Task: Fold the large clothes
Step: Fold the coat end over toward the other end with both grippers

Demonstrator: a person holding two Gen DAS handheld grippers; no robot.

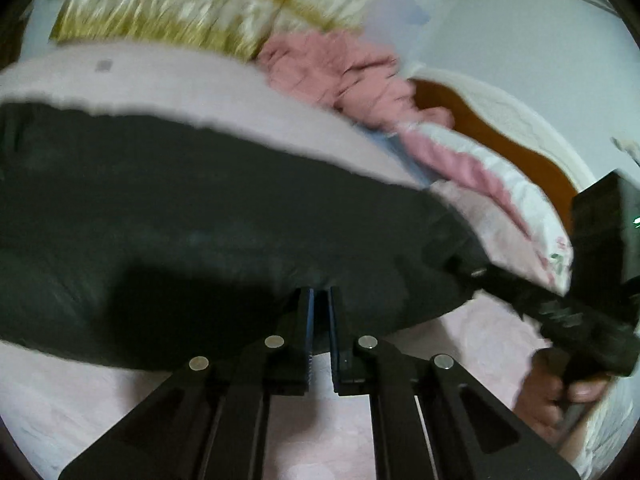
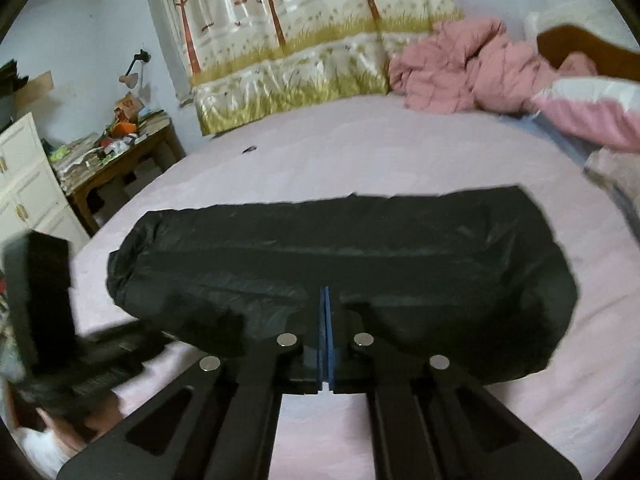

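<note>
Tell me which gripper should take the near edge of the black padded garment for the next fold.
Probably right: the right gripper, shut and empty, faces the black padded garment's near-edge middle. The left gripper sits toward one end.

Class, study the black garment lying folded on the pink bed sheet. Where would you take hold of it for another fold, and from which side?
Grip the black garment at a short end, probably its rounded left end, coming in low from that side. It lies as a long flat band across the pink sheet, so an end edge offers layers the tongs can pinch.
</note>
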